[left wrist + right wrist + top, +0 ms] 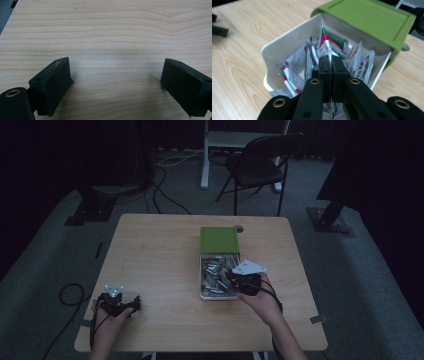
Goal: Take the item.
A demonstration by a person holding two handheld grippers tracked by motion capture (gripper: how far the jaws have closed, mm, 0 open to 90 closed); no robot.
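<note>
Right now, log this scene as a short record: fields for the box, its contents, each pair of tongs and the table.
box: white box with a green lid slid partly back, on the wooden table
contents: many small packets, white with red and green print, standing loosely inside
right tongs: right tongs shut on one packet, held upright over the open box
left tongs: left tongs open, nothing between them, over bare table wood near the left front corner
behind the table: a dark folding chair on the grey floor

We see a dim lab: dark curtains, floor cables (165, 190), stand bases (330, 220), one bare table (160, 255).
</note>
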